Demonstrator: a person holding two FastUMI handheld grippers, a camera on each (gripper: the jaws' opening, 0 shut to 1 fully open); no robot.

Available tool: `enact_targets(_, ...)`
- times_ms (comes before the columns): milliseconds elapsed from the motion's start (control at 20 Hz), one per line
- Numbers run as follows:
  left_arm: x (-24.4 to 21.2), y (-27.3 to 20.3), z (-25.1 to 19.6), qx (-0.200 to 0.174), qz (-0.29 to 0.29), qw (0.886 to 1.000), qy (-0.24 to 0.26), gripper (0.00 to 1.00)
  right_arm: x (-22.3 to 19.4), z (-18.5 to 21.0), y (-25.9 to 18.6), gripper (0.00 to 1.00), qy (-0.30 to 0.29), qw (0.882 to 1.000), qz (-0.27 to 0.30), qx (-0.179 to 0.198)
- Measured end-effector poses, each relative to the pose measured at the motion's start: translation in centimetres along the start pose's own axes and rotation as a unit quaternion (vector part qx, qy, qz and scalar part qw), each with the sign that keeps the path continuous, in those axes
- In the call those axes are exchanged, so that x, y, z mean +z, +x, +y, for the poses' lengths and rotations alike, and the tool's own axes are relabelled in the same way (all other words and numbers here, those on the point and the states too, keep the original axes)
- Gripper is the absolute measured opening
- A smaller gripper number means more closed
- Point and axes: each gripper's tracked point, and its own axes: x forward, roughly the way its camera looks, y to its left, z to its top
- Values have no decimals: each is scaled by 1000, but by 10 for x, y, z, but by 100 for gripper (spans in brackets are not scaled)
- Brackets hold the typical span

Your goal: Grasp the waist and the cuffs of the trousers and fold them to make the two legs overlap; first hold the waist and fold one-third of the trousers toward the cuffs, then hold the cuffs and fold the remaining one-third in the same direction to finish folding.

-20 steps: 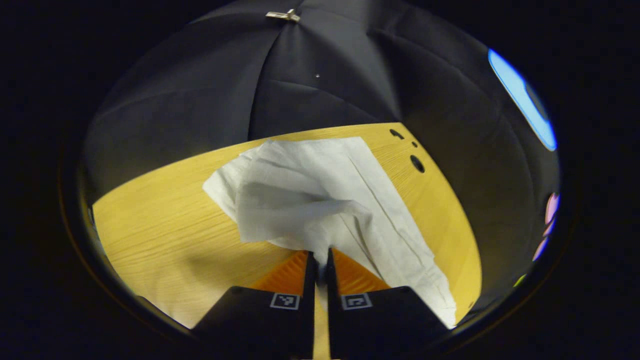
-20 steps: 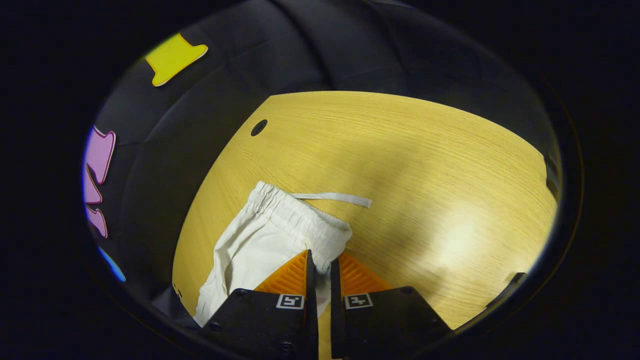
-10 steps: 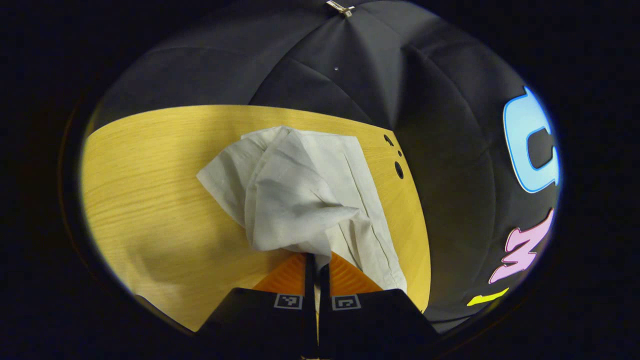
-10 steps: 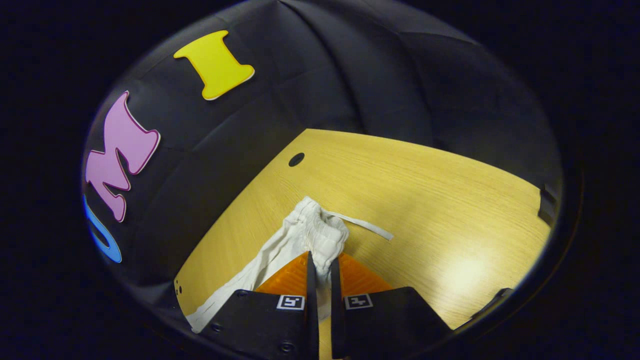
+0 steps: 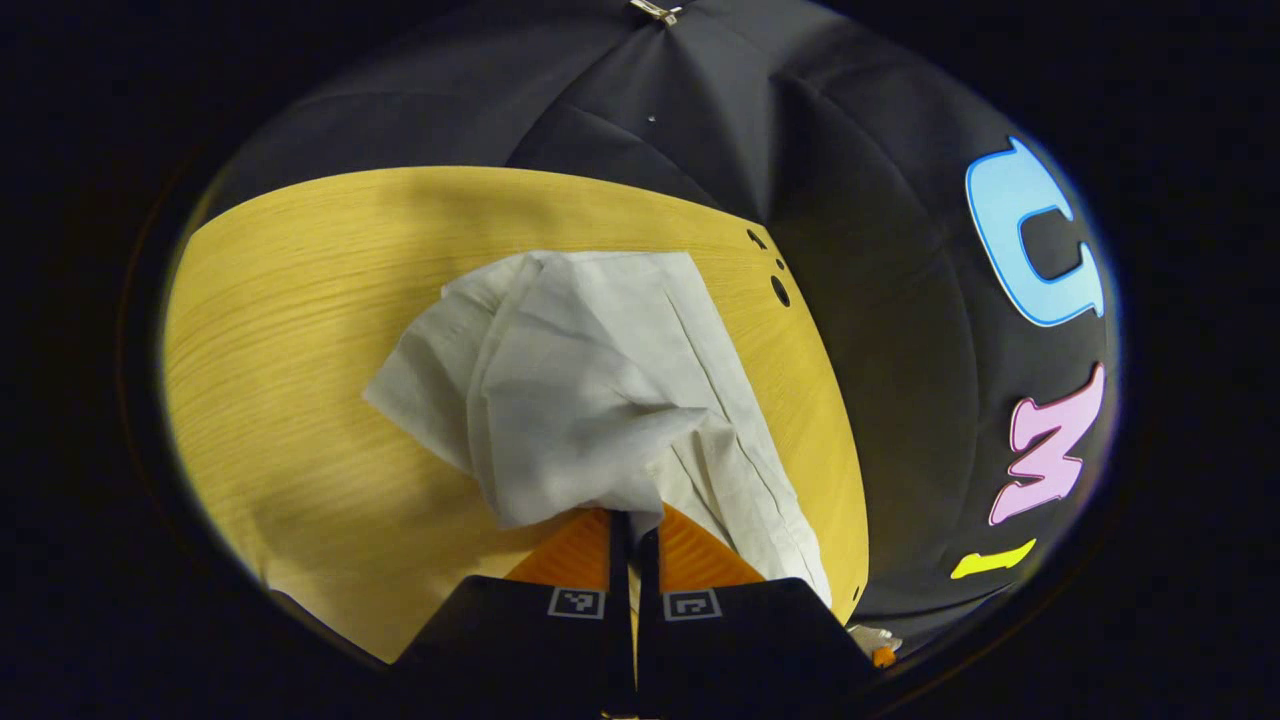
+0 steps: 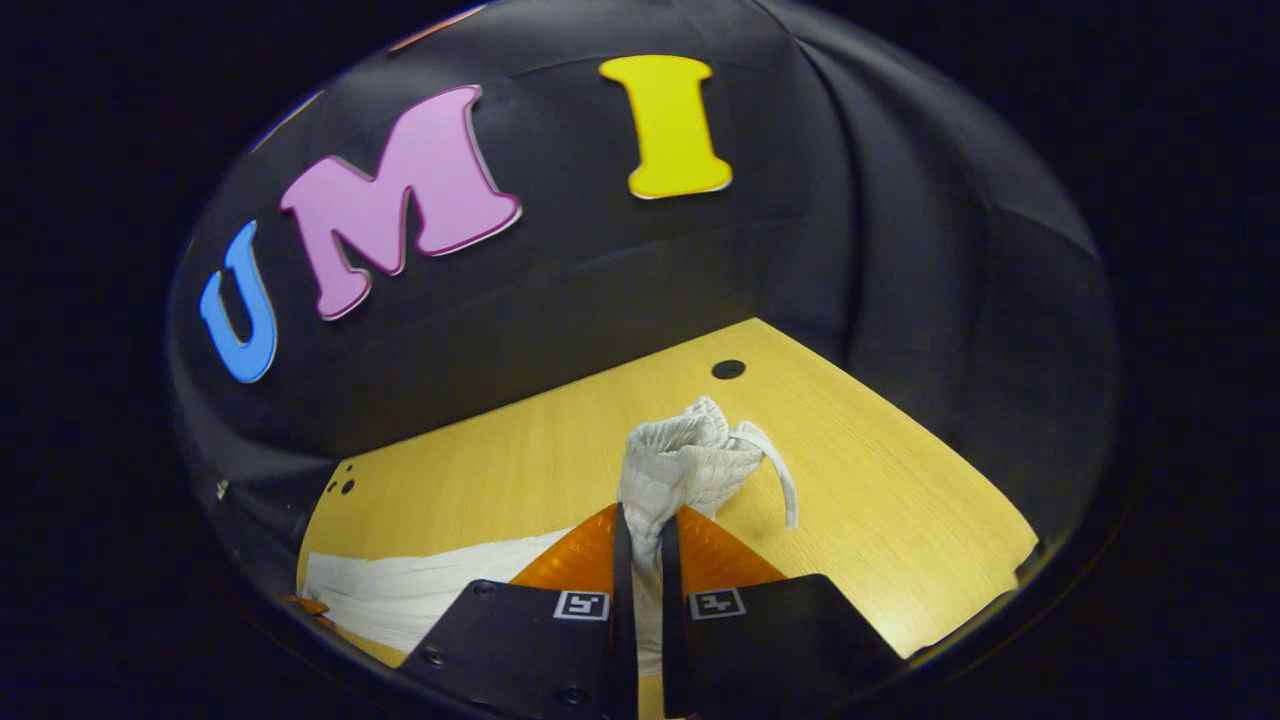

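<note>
Left gripper view: left gripper (image 5: 630, 520) clamped on cuff end of trousers (image 5: 590, 390), one leg lifted half over the other on table (image 5: 290, 300). Right gripper (image 6: 640, 525) pinching bunched waist (image 6: 685, 465), drawstring dangling. Leg overlap apparently under way; both thirds folds left. White, creased, limp cloth
</note>
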Motion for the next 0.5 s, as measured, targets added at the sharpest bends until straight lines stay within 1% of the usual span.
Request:
enact_targets(50, 1, 0, 0, 0, 1, 1000, 1, 7, -1, 14, 3, 14, -18, 1000, 1, 15)
enact_targets(150, 1, -1, 0, 1, 2, 1000, 5, 7, -10, 23, 6, 14, -48, 998, 4, 41)
enact_targets(250, 1, -1, 0, 0, -1, 1000, 10, 7, -20, 46, 6, 14, -85, 994, 12, 72)
enact_targets(400, 1, -1, 0, -1, -1, 1000, 9, 7, -46, 82, 17, 14, -135, 984, 27, 116)
enact_targets(500, 1, -1, 0, 0, -1, 1000, 12, 7, -53, 85, 18, 14, -164, 975, 42, 143)
